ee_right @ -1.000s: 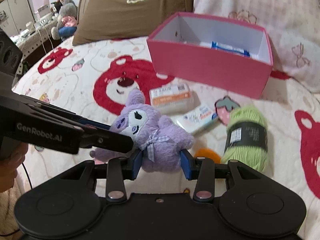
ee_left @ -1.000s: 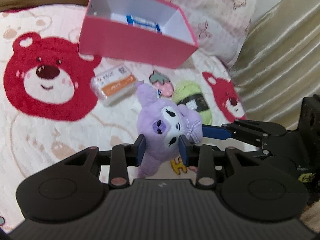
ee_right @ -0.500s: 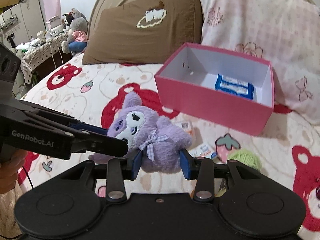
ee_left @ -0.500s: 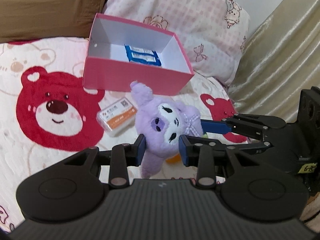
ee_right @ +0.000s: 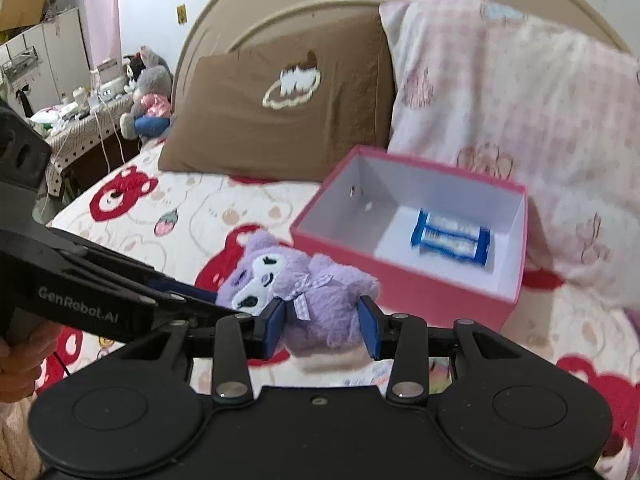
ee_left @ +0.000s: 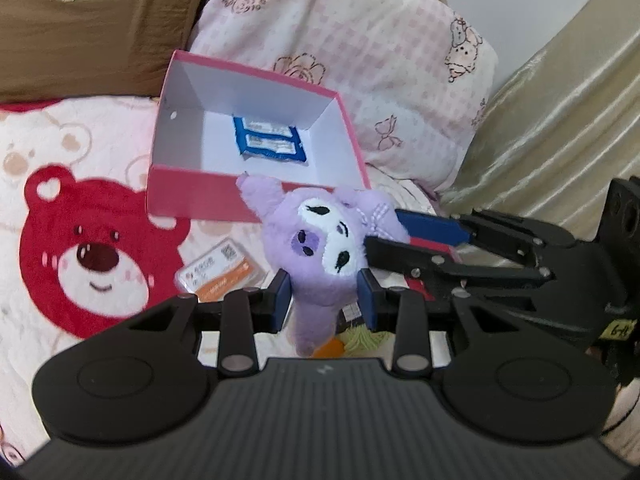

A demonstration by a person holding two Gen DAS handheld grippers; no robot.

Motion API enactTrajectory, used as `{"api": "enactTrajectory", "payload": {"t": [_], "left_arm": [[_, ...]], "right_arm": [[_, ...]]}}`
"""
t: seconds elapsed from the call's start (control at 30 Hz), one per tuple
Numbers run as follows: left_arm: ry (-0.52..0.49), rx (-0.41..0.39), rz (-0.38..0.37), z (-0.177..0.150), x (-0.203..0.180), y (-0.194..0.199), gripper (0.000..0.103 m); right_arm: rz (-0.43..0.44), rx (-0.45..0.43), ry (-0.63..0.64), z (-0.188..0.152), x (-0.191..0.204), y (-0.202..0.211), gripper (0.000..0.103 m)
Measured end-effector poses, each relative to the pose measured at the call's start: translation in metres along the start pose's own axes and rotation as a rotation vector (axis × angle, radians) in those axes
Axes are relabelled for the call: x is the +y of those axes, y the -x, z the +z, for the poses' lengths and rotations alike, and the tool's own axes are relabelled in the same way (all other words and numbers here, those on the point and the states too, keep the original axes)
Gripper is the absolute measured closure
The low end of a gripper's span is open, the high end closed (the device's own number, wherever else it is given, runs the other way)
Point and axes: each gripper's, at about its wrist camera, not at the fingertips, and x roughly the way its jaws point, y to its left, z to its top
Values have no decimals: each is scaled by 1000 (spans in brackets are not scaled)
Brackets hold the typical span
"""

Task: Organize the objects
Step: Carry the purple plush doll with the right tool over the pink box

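A purple plush toy (ee_left: 320,248) hangs in the air above the bed, held from both sides. My left gripper (ee_left: 323,298) is shut on its head end, and my right gripper (ee_right: 323,326) is shut on its body by the checked bow. Each gripper shows in the other's view: the right one (ee_left: 404,240) at the toy's right, the left one (ee_right: 208,300) at the toy's left. Just beyond the toy stands an open pink box (ee_left: 248,196) (ee_right: 404,280) with a blue packet (ee_left: 270,142) (ee_right: 452,236) on its white floor.
On the bear-print bedspread (ee_left: 80,256) lie an orange-and-white pack (ee_left: 218,270) and green yarn (ee_left: 360,336), partly hidden under the toy. A brown pillow (ee_right: 280,96) and a pink pillow (ee_right: 512,108) lean on the headboard. A cluttered side table (ee_right: 88,112) stands far left. A gold curtain (ee_left: 560,128) hangs at right.
Both grippers have risen with the purple toy, lifting it off the bedspread and nearer the pink box. The box's inside with the blue packet now shows more fully.
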Motion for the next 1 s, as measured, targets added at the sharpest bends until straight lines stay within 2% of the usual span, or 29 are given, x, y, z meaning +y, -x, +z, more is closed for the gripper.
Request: {"api": "enactTrajectory", "payload": {"t": [0.13,0.33,0.43,0.7,1.0], "left_arm": [[-32,12,11,19,-6,-2,70],[15,48,-18,44,-6,-21,70],[36,48,4,53,-2,-35,70],[109,30,41,74,25,-84,70],[130,22,104,93,55,-136,70]], "right_arm": [[11,-17,5,22,-8,-1,57],[9,-56,28,53,-20,-9,60],[22,-44,-11,66,-35,-20,61],[106,-36,-115,82,-74,-63,62],[104,9,-139,91,-104,-126,65]]}}
